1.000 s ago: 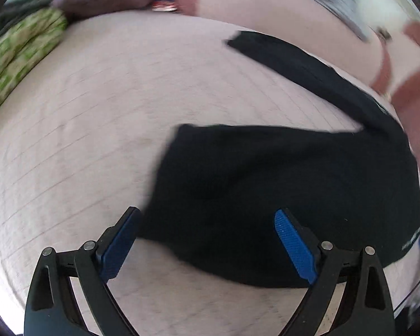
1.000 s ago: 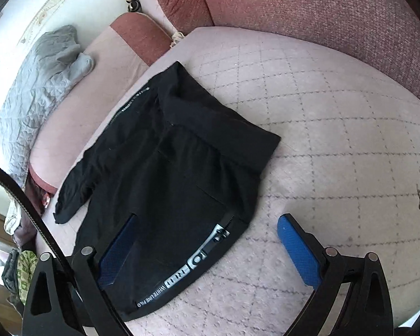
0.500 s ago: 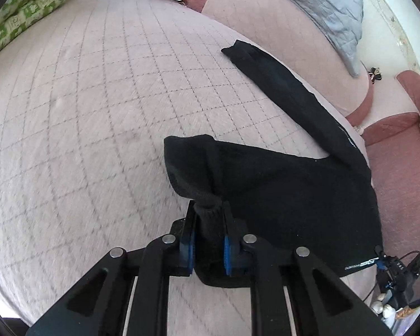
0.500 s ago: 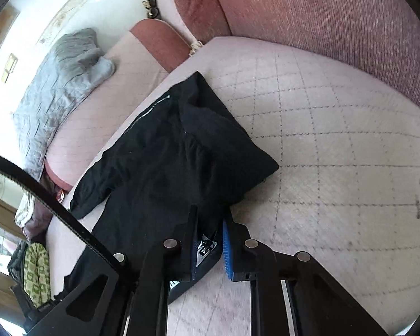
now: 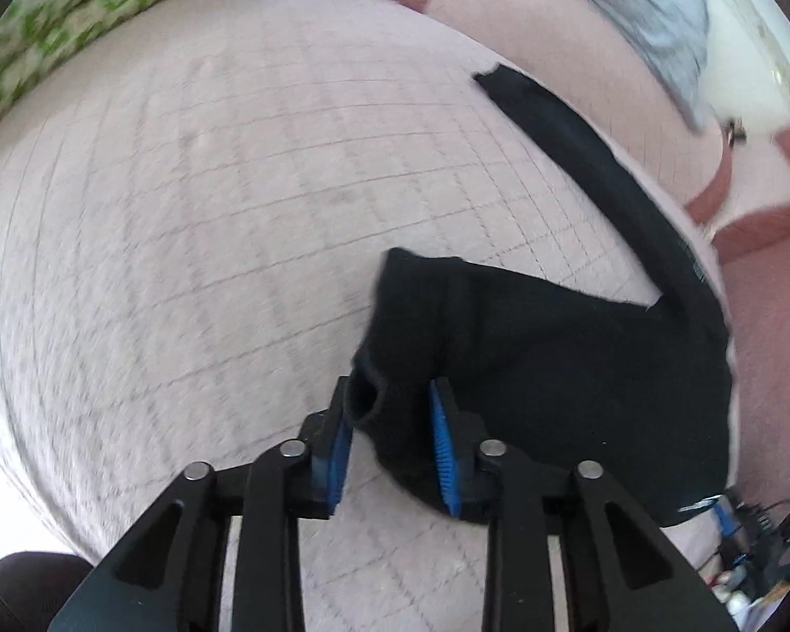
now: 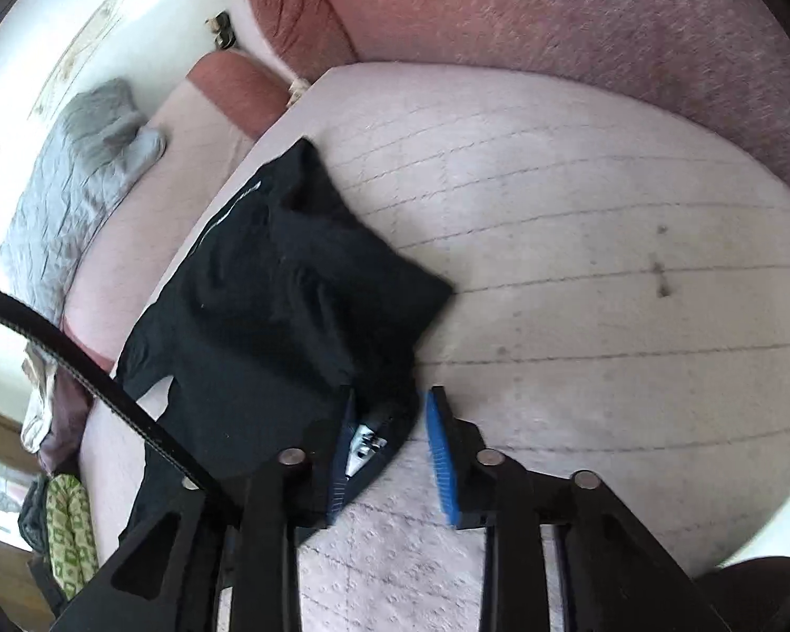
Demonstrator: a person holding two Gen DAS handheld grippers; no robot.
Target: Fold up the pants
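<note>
Both grippers, left (image 5: pixel 389 437) and right (image 6: pixel 389 447), seemingly released black pants (image 5: pixel 553 368)

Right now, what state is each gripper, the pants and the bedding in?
Left gripper: jaws partly open around the bunched hem, not clamped.
Right gripper: partly open at the zipper edge.
Black pants: partly folded, one leg stretched out.
Grey blanket: crumpled.
Green patterned cloth: bunched.

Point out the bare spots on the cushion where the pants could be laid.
Bare quilted cushion lies between the black pants and the green patterned fabric. In the right wrist view, more bare cushion runs from the pants to the red backrest. Crowded: the pants' side, under both grippers.
</note>
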